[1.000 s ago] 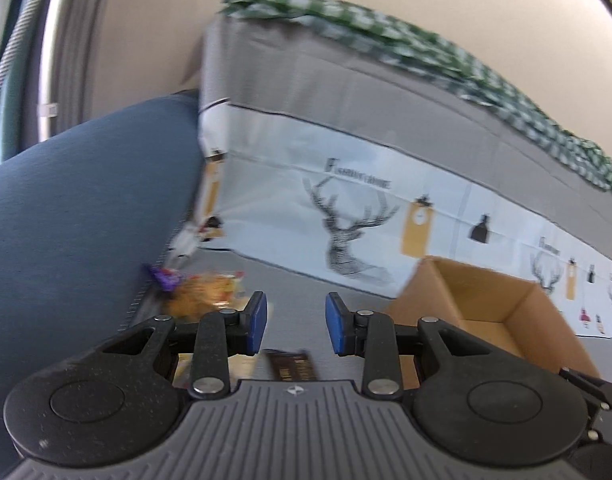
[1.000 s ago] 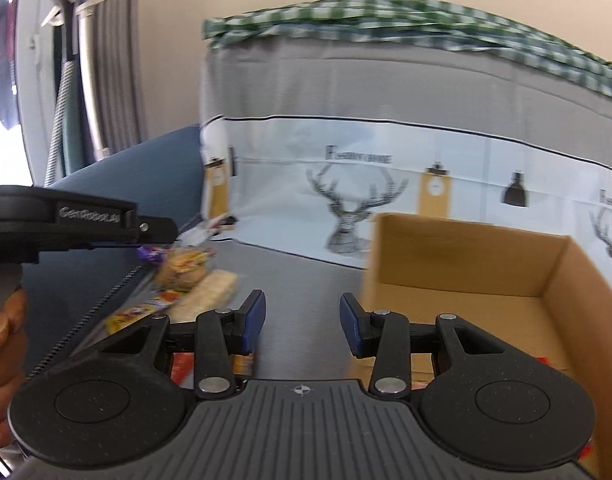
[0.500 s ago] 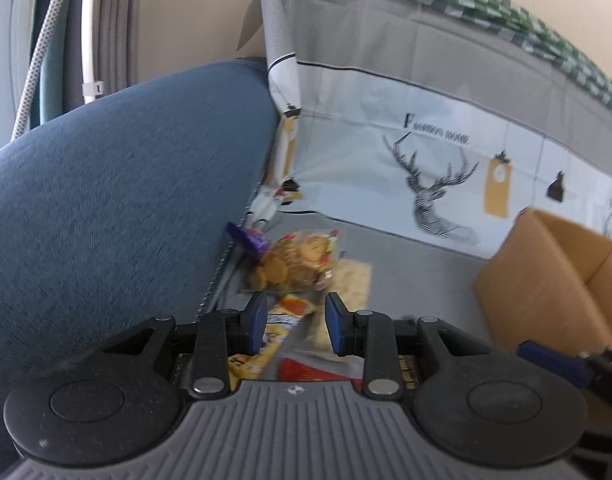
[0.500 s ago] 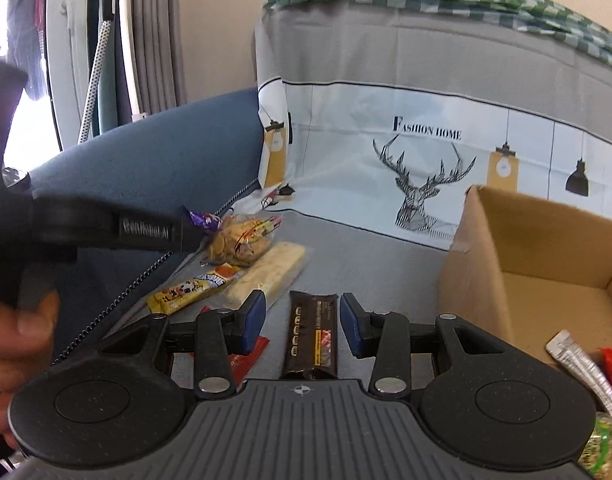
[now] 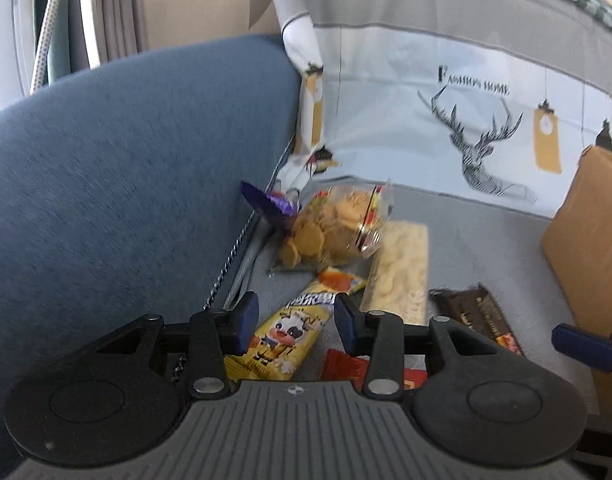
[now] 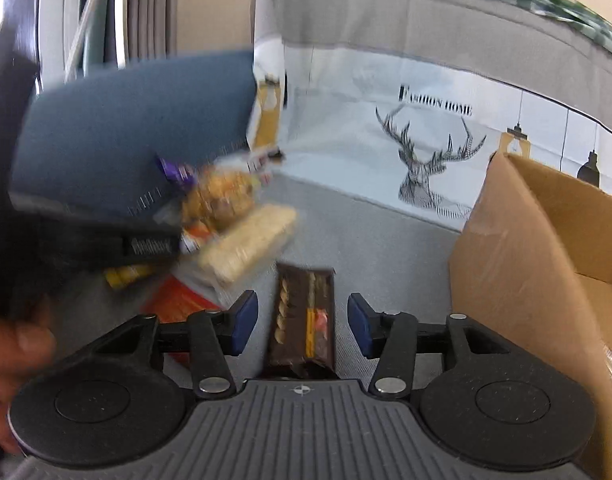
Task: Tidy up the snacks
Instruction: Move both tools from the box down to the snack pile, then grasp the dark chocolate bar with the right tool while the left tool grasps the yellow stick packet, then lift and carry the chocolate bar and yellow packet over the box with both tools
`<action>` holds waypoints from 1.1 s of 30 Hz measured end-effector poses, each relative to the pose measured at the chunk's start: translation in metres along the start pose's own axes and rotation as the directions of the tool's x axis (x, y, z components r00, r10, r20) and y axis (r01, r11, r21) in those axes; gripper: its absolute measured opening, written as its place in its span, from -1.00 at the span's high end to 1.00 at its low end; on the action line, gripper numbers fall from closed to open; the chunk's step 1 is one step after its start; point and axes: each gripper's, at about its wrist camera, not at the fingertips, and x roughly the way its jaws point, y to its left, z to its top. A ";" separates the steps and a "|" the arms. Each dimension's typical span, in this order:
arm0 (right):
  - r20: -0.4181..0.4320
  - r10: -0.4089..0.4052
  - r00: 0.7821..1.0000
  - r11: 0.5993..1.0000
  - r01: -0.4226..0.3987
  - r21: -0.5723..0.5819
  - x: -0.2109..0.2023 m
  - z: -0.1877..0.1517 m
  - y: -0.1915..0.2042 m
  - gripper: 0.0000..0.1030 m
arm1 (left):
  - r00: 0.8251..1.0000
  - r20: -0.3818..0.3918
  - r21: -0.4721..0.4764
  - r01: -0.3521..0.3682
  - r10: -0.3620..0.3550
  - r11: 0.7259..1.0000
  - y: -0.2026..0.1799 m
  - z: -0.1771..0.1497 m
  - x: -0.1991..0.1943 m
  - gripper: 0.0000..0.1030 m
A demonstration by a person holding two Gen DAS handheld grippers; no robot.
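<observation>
Several snacks lie on a grey sofa seat. My left gripper is open above a yellow cartoon-cow packet, with a red packet just to its right. Beyond lie a clear bag of round biscuits with a purple wrapper end and a pale cracker pack. My right gripper is open, its fingers on either side of a dark brown chocolate bar, which also shows in the left wrist view. The cardboard box stands right of it.
A blue sofa arm rises on the left. A deer-print cover hangs over the backrest behind the snacks. The left gripper's body and the hand holding it are at the left of the right wrist view.
Both grippers have swung left and down from the box toward the snack pile. The chocolate bar now sits between the right fingers and the yellow packet under the left fingers.
</observation>
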 end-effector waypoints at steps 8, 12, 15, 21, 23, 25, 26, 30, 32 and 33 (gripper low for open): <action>-0.083 0.008 0.997 0.999 -0.005 0.036 0.029 -0.006 -0.004 -0.13 | 0.995 -0.100 -0.010 -0.014 0.013 1.000 0.002 -0.006 0.023 0.12; -0.121 0.015 0.992 0.998 -0.007 0.069 0.038 -0.009 -0.008 -0.11 | 0.995 -0.103 -0.014 -0.009 0.007 1.000 0.004 -0.006 0.024 0.49; -0.121 0.024 0.992 0.998 -0.016 0.066 0.037 -0.009 -0.008 0.02 | 0.995 -0.102 -0.020 -0.014 0.012 1.000 0.007 -0.007 0.020 0.67; -0.110 0.061 0.992 0.996 -0.053 0.076 0.032 -0.010 -0.011 0.20 | 0.997 -0.079 -0.029 -0.011 0.009 1.000 0.010 -0.007 0.011 0.76; -0.097 0.068 0.993 0.994 -0.059 0.089 0.028 -0.009 -0.013 0.20 | 0.998 -0.064 -0.038 -0.006 0.003 0.999 0.012 -0.007 0.004 0.76; -0.081 0.068 0.994 0.994 -0.061 0.085 0.022 -0.008 -0.014 0.20 | 0.999 -0.047 -0.053 0.006 -0.009 0.999 0.013 -0.006 -0.003 0.77; -0.073 0.074 0.995 0.994 -0.067 0.086 0.018 -0.007 -0.015 0.20 | 0.999 -0.040 -0.061 0.012 -0.014 0.998 0.014 -0.005 -0.006 0.77; -0.053 0.086 0.995 0.994 -0.082 0.068 0.000 -0.006 -0.015 0.20 | 0.999 -0.024 -0.099 0.045 -0.048 0.994 0.013 -0.004 -0.021 0.77; -0.052 0.090 0.995 0.994 -0.086 0.065 -0.007 -0.008 -0.015 0.20 | 0.998 -0.010 -0.109 0.065 -0.067 0.992 0.011 -0.004 -0.031 0.77; -0.051 0.090 0.995 0.994 -0.086 0.066 -0.012 -0.009 -0.015 0.20 | 0.997 -0.003 -0.112 0.073 -0.074 0.991 0.009 -0.005 -0.035 0.77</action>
